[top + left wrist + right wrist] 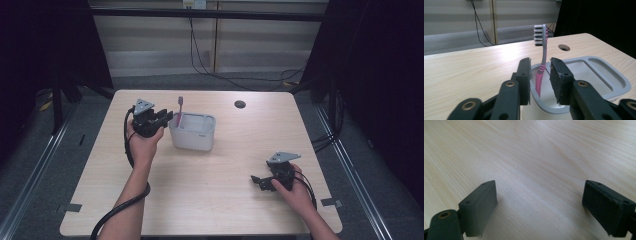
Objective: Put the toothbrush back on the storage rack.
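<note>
A pink and grey toothbrush [180,107] stands upright, bristles on top, in the left end of a white container [195,135] with a grey rim at the table's middle back. My left gripper [167,117] sits at that end of the container. In the left gripper view the toothbrush handle [541,72] rises between the two pads of the left gripper [540,77], with a gap on each side, so the jaws are open. The container rim [599,75] runs off to the right. My right gripper [257,181] rests low at the front right, open, with bare wood between its pads [484,205].
The light wooden table [225,210] has a round cable hole [240,104] at the back, also seen as the hole [564,47] beyond the container. Cables hang on the far wall. Dark curtains and metal rails flank the table.
</note>
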The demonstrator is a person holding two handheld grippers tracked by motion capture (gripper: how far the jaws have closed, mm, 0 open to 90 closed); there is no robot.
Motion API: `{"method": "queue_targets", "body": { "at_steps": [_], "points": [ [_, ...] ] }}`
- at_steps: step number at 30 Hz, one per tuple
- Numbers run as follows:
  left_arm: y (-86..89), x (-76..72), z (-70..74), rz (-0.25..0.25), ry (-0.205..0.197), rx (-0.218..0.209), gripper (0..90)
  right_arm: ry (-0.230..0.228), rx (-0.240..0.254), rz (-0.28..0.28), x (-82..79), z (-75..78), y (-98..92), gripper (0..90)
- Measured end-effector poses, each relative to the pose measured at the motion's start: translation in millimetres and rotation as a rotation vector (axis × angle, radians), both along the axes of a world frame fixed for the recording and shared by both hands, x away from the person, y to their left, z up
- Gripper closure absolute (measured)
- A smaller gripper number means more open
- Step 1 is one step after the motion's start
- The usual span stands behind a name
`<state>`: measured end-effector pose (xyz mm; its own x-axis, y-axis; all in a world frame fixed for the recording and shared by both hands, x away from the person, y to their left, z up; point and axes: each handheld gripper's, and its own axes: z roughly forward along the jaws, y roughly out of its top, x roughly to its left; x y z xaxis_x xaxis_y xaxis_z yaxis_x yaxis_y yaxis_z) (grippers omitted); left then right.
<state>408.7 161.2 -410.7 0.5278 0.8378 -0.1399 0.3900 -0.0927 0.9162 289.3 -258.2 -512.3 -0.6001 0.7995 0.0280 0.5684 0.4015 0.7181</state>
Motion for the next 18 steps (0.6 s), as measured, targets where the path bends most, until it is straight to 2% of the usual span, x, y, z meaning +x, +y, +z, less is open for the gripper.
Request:
{"method": "queue_targets", "body": {
  "at_steps": [3,7,18],
  "points": [
    [-0.2,-0.1,0.2,-0.004,0.016,-0.001,63.4,0.0,0.0,0.0,0.0,0.0,0.0,11.9],
    [-0.8,0.5,-0.5,-0.013,0.025,0.015,51.0,0.0,0.0,0.0,0.0,0.0,0.0,11.9],
    [1.6,-1.7,-3.3,-0.026,0.039,0.009,35.7,0.0,0.0,0.0,0.0,0.0,0.0,12.0]
  ]
}}
